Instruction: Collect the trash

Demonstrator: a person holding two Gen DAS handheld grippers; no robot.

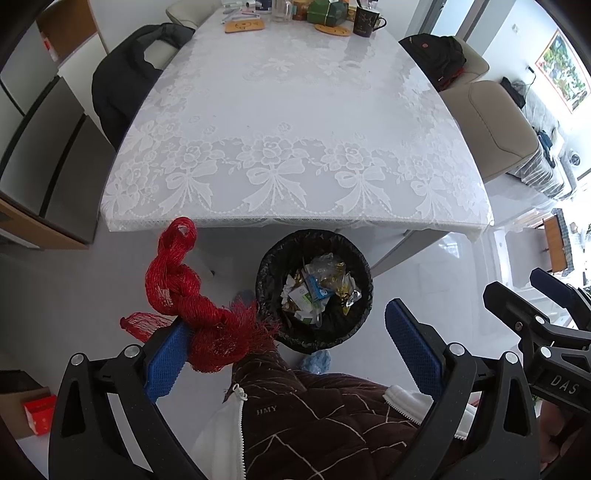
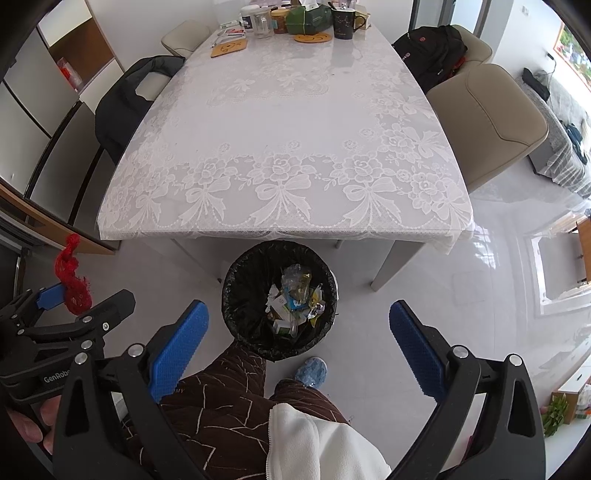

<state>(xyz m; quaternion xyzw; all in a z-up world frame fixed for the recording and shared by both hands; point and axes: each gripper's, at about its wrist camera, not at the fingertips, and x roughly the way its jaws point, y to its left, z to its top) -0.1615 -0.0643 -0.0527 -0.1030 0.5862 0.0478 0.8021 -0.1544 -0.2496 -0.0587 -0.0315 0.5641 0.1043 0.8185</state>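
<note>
A red mesh net bag [image 1: 192,317] hangs snagged on the left blue finger of my left gripper [image 1: 291,350], whose jaws stand wide open; the net also shows in the right wrist view [image 2: 74,284]. A black-lined trash bin [image 1: 314,291] with wrappers and cartons inside stands on the floor just in front of the table, right of the net. My right gripper [image 2: 299,343] is open and empty, held above the bin [image 2: 279,299]. The right gripper shows at the right edge of the left wrist view [image 1: 546,317].
A table with a white lace cloth [image 1: 295,129] stands behind the bin, with a mug [image 1: 365,22], jars and coasters at its far end. Chairs [image 1: 491,129] stand at both sides, one draped in a black jacket [image 1: 125,77]. My legs and a blue slipper [image 2: 312,371] are below.
</note>
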